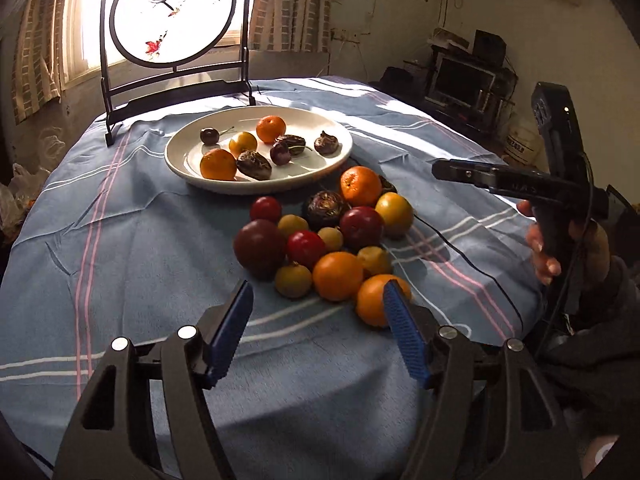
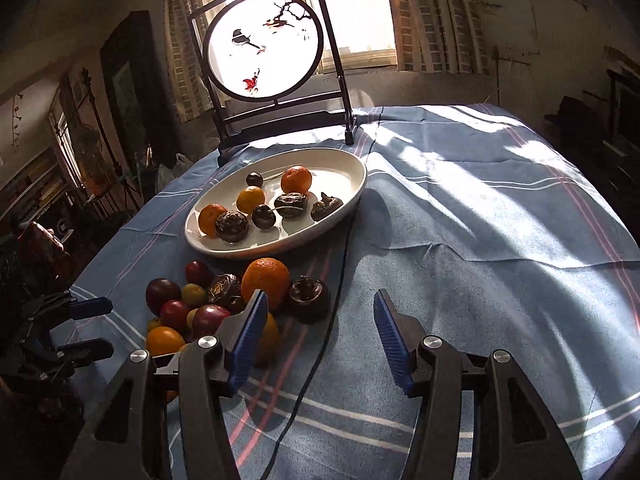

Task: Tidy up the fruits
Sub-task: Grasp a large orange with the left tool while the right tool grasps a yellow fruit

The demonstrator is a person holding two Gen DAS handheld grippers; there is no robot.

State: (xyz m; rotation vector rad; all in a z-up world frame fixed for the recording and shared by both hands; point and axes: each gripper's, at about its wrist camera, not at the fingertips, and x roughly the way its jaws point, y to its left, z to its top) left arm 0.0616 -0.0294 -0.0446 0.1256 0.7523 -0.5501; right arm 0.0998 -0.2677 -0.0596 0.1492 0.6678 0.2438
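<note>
A white oval plate (image 1: 180,160) (image 2: 360,184) on the blue cloth holds several fruits: oranges, a yellow plum, dark cherries and brown water chestnuts. A pile of loose fruit (image 1: 324,240) (image 2: 224,304) lies on the cloth in front of it: oranges, red and dark plums, yellow fruits, water chestnuts. My left gripper (image 1: 318,300) is open and empty, just short of the pile, its right finger in front of an orange (image 1: 372,300). My right gripper (image 2: 318,312) is open and empty, to the right of the pile; it also shows in the left wrist view (image 1: 444,170).
A framed round bird screen (image 1: 174,12) (image 2: 266,46) stands at the table's far edge behind the plate. A black cable (image 2: 340,280) runs across the cloth beside the pile. The table edge drops off at left and right.
</note>
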